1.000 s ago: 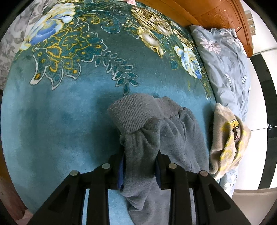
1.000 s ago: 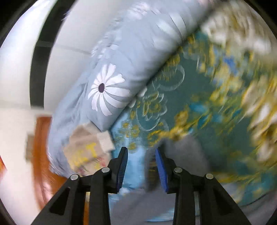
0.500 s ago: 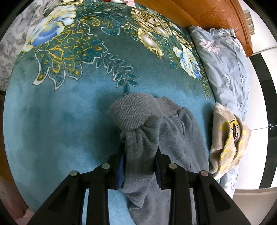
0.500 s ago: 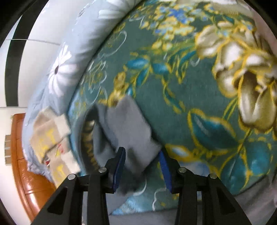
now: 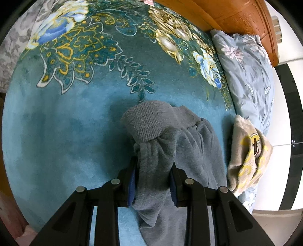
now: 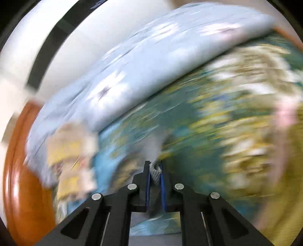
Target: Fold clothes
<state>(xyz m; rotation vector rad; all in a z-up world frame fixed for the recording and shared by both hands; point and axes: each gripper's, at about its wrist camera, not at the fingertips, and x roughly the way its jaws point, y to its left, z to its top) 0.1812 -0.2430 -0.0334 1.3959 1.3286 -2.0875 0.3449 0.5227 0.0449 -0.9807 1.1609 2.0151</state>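
Only the left wrist view is sharp: the left gripper (image 5: 153, 170) is clenched on a bunched fold of the grey garment (image 5: 197, 149), whose ribbed cuff (image 5: 149, 121) is turned over just ahead of the fingertips, while the rest of the garment lies on the blanket (image 5: 66, 132) and runs out of frame below, between the fingers. The right wrist view is heavily motion-blurred; its one clear detail is the right gripper (image 6: 155, 171), fingers nearly together and pinching a small tuft of grey knit fabric (image 6: 155, 173). Whether that tuft belongs to the same garment cannot be told from this view. The work surface is a teal blanket with gold, white and blue floral patterns, spread over a bed. A pale blue floral pillow (image 5: 246, 72) lies along the blanket's right edge in the left view, and a folded beige garment (image 5: 248, 157) with yellow print rests just beside the grey garment, against the pillow. A wooden headboard (image 5: 236, 17) stands behind the pillow, with a white wall and a dark vertical strip (image 5: 291, 117) beyond. In the right view the pillow (image 6: 142, 62), the beige garment (image 6: 70, 151) and the headboard (image 6: 20, 170) appear only as smeared shapes.
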